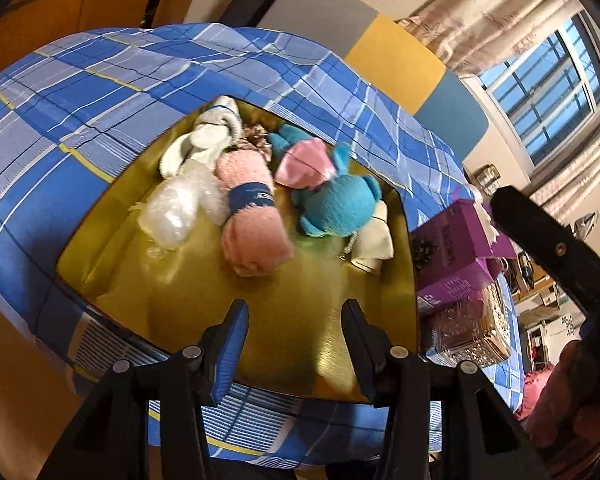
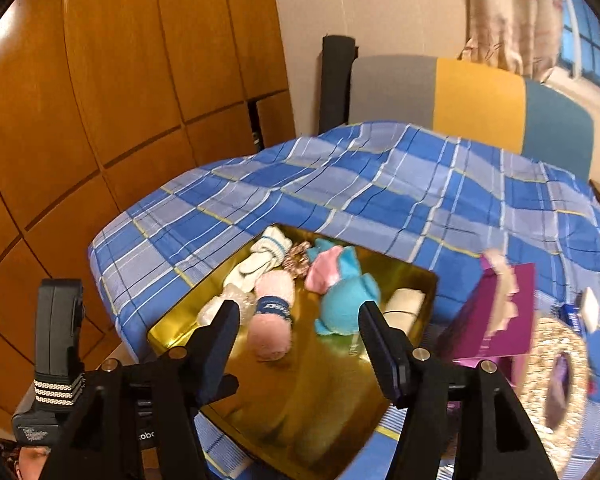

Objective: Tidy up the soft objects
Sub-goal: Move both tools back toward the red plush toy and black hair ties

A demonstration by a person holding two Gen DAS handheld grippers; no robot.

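On the bed covered by a blue, white and yellow plaid sheet [image 1: 100,92] lies a shallow gold metal tray [image 1: 300,320], and both grippers hang above its near edge, tilted downward toward it. In the left wrist view the left gripper [image 1: 296,320] has its two black fingers with blue pads spread apart, with only bare gold tray between them. In the right wrist view the right gripper [image 2: 296,320] is likewise spread, nothing touching its pads; the soft things lie beyond its fingertips.

The soft things sit bunched in the far half of the tray. At the centre is a rolled pink fluffy towel with a dark blue band [image 1: 252,216]. At its 9 o'clock lies a clear crumpled plastic bundle [image 1: 180,208], and at 11 o'clock a pair of white socks with a blue stripe [image 1: 208,140]. A blue plush toy with a pink satin cap [image 1: 332,196] lies at the towel's 3 o'clock, touching a small cream folded cloth [image 1: 374,240] near the tray's right wall. A brown-and-white frilly scrunchie [image 1: 256,138] sits at 12 o'clock.

Off the tray's right side stand a purple cardboard box [image 1: 456,240] and a glittery gold box [image 1: 476,328].
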